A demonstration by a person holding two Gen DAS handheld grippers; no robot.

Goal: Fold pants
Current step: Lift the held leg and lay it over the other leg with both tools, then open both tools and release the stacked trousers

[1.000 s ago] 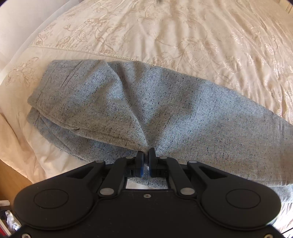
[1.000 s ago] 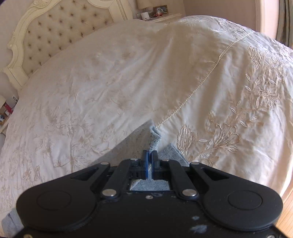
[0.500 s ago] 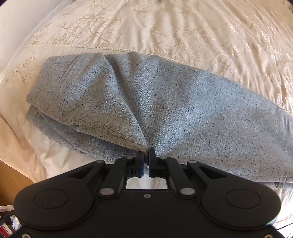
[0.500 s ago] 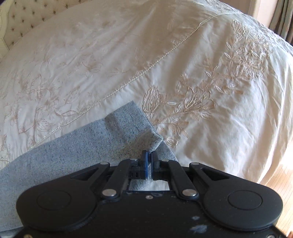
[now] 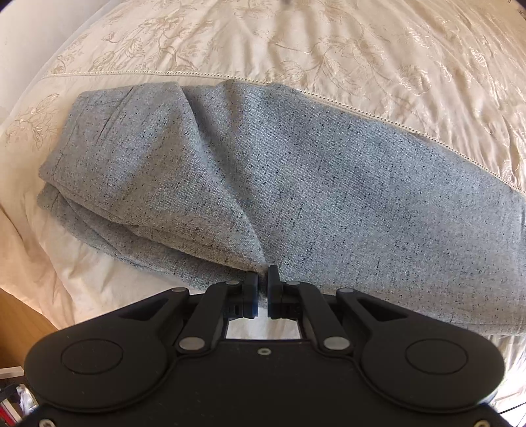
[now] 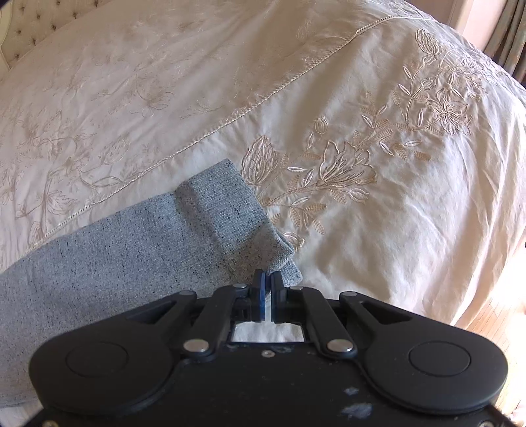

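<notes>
Grey pants lying on cream embroidered bedspread; left gripper pinching pants edge, right gripper clamping hem; tufted headboard behind.

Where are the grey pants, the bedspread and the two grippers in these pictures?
grey pants (image 5: 328, 184): left wrist view, main panel.
bedspread (image 6: 378, 82): right wrist view, embroidered top.
left gripper (image 5: 262, 284): left wrist view, fingertips.
right gripper (image 6: 267, 279): right wrist view, fingertips.

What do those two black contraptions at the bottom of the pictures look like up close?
Both are matte black plastic with rounded lobes, silver rivets and jointed linkage bars. The left gripper has black fingers; the right gripper has a blue pad and pale scuffs on its body. No cables, sleeves or lettering show.
</notes>
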